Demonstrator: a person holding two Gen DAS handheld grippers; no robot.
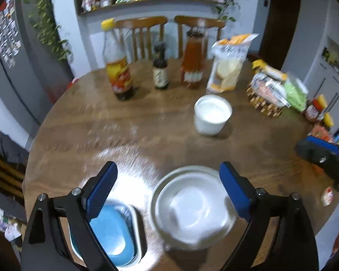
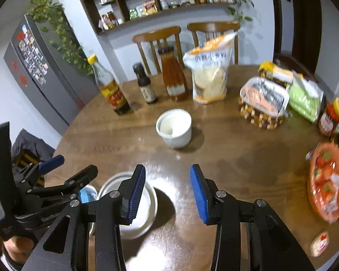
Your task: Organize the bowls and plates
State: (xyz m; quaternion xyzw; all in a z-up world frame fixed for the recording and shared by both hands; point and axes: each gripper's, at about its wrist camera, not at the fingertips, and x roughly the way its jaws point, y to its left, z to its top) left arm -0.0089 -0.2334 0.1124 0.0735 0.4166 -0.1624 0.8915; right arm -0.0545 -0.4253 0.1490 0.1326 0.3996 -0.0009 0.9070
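While both tools hang empty over the bench (image 1: 147,124), I see my left tool (image 1: 168,189) spread wide above the white bowl (image 1: 192,212) and my right tool (image 2: 167,194) parted narrower.

Glossy wooden table (image 2: 237,158), glazed white bowl (image 1: 192,210), ribbed blue gripper pads (image 2: 200,194).

**Two wrist fisheyes, both angled down over the round table**

Left wrist view sits close above the near table (image 1: 147,124) edge, facing the far chairs. Right wrist view looks the same way from just beside it. Both share the white cup (image 1: 212,115) (image 2: 174,127), bottle row, snack basket (image 1: 265,103) (image 2: 261,115), wall shelves.
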